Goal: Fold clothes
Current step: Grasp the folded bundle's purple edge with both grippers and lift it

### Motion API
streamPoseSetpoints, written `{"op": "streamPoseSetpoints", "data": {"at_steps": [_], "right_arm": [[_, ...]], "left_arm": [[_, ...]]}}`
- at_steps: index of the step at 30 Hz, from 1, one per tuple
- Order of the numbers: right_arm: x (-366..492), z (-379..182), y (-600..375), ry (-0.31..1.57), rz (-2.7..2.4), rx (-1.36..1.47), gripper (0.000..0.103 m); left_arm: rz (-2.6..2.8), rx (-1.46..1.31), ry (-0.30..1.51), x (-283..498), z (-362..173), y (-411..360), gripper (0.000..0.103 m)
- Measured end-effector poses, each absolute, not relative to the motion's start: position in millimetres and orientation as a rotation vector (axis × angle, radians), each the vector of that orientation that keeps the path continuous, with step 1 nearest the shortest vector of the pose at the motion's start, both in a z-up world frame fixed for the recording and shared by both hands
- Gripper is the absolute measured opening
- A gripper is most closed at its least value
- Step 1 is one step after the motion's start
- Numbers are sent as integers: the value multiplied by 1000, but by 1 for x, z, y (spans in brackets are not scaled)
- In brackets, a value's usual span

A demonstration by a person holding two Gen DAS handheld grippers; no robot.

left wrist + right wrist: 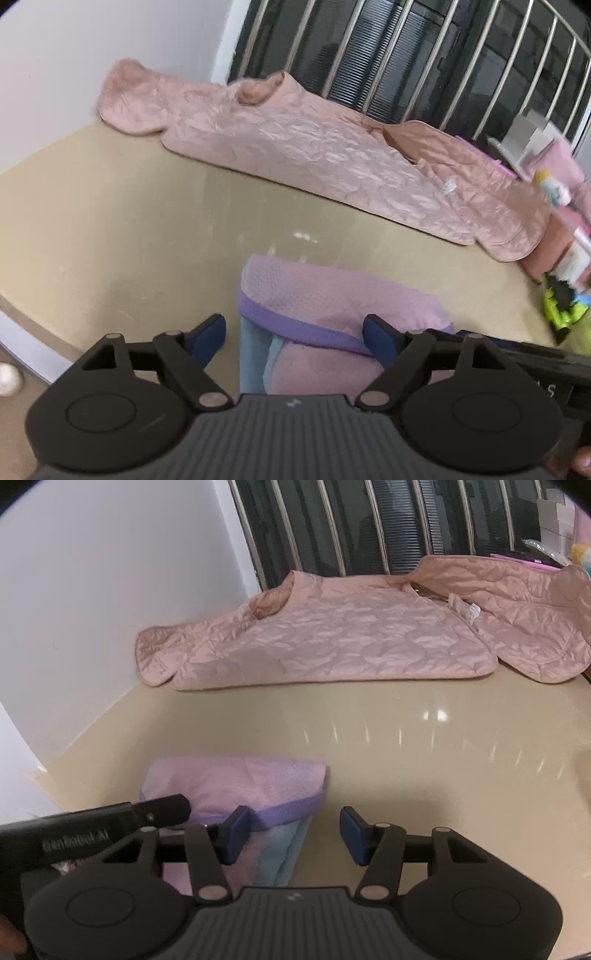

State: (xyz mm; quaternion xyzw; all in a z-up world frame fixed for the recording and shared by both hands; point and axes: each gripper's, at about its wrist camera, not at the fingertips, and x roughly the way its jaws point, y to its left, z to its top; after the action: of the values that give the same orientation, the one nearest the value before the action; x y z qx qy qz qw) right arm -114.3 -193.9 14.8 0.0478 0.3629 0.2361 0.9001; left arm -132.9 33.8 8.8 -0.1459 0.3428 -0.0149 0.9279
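Folded pink top (pixel 332 306) lying at counter (pixel 129 221) near edge. Left tool (pixel 293 338) gaping, straddling fold, gripping nothing. Right tool (pixel 291 834) half open, empty. Fold looking done; next: pink jacket (pixel 332 642) at far edge needing reach.

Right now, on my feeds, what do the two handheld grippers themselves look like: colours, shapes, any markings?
Both match: the left gripper and right gripper have a ribbed dark grey body with a small pale logo, two round black discs at the sides, black linkage arms with pale pivot pins, and dark blue pads on the fingers. In the right wrist view, the left gripper's black side carries pale lettering, too blurred to read surely.
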Motion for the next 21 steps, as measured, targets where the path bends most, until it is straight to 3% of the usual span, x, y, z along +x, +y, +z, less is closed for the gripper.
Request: {"op": "streamPoseSetpoints", "data": {"at_steps": [4,6,8,12,21], "right_arm": [[-112,13,-189,758,499,96,54],[-113,11,-184,757,503,80,52],[-115,7,-182,752,504,73,52],[-119,5,-180,732,504,63,52],[-121,4,-172,721,538,16,42]], "left_arm": [[-95,-253,723,-129,9,30,73],[-122,-235,722,-131,8,25,55],[-144,-237,718,-133,7,21,43],[-172,-307,706,-136,2,26,30],[-193,-365,697,-135,-2,35,24]]}}
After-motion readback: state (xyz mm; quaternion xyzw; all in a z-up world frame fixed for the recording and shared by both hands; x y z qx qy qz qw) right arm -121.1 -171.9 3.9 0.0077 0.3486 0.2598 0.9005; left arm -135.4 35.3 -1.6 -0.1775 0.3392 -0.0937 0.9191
